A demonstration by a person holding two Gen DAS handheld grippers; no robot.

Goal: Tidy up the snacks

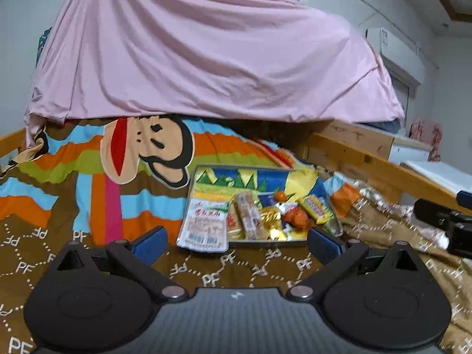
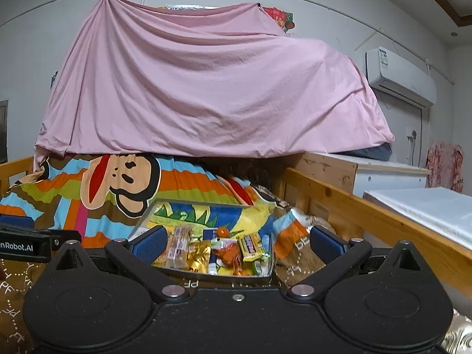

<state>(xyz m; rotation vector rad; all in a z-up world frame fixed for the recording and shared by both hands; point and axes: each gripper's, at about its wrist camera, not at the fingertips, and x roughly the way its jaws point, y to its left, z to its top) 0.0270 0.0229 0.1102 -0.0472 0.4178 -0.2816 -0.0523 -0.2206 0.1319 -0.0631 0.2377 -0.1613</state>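
Observation:
A shallow metal tray (image 1: 203,168) with a bright printed bottom lies on the bed and holds several snack packets. A white packet with red lettering (image 1: 205,224) hangs over its near left corner. Beside it lie a long biscuit bar (image 1: 249,216), a gold foil pack (image 1: 270,218), an orange pack (image 1: 296,216) and a yellow pack (image 1: 314,208). My left gripper (image 1: 237,243) is open just short of the tray, empty. The right wrist view shows the same tray (image 2: 206,274) close ahead, with the bar (image 2: 178,246) and yellow pack (image 2: 250,246). My right gripper (image 2: 239,243) is open and empty.
The tray rests on a brown "PF" blanket (image 1: 250,268) and a striped monkey-print quilt (image 1: 141,147). A pink sheet (image 1: 206,53) hangs behind. A wooden bed rail (image 2: 368,209) runs along the right. The other gripper's body (image 1: 454,227) sits at the right edge.

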